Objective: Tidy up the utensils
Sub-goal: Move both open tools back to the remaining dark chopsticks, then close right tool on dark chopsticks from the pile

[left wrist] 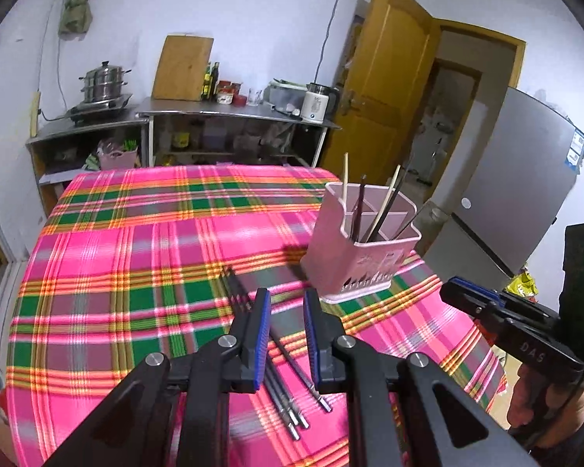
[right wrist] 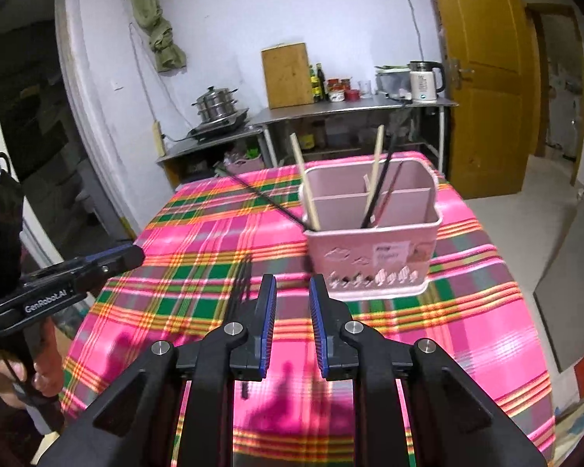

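The room was evenly and fairly brightly lit from overhead, the white wall (left wrist: 253, 19) carrying a cool bluish cast and the plaid cloth (left wrist: 136, 253) on the worktop looking oversaturated, with pale glare streaks across its middle. Soft shadows fell on the cloth: one beside the pink holder (left wrist: 364, 245) in the left wrist view and a darker, blurred patch near the worktop's near edge in the right wrist view. Both fisheye pictures bent straight lines strongly, darkened to black in the corners, and showed motion smear in the cloth stripes.
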Available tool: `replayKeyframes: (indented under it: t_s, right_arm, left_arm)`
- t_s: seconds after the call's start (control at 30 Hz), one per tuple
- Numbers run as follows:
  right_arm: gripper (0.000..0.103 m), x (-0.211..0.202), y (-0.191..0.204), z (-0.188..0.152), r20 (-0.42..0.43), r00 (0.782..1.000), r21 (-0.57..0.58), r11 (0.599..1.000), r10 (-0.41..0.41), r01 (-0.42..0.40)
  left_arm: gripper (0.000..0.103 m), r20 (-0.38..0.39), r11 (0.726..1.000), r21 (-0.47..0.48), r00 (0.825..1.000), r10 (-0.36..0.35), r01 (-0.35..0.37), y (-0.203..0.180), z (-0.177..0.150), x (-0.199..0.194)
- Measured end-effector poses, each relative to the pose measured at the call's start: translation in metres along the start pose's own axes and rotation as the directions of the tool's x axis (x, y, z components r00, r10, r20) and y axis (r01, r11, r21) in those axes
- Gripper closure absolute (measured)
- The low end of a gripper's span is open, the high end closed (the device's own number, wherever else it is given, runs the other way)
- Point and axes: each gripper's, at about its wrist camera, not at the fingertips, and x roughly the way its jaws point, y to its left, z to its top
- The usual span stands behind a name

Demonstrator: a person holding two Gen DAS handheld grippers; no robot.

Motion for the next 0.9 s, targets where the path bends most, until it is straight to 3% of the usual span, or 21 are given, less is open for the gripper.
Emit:
replayKeyframes:
  t_s: [0.33, 0.67, 0.9]
  right_arm:
    - [0.085, 0.009, 0.010, -0.018, -0.044, 0.999, -0.003, 1.000, 0.025, -0.025]
    - [0.085, 0.037, 0.022, -0.033, -0.111, 0.993, -0.032, 0.999, 0.041, -0.044]
    - [0.085, 0.068, 0.026, -0.042, -0.168, 0.985, -0.039, 0.998, 0.050, -0.058]
  left_arm:
    - [0.087, -0.057, 0.999, -0.030, 0.998, 0.019, -0.020, 0.014, -0.034, 0.002]
    - [0.086, -0.115, 0.996, -0.079, 0.993, 0.029, -0.038, 0.030, -0.048, 0.026]
    - [0.077, -0.152, 0.991, -0.122, 0.988, 0.029, -0.048, 0.043, -0.051, 0.056]
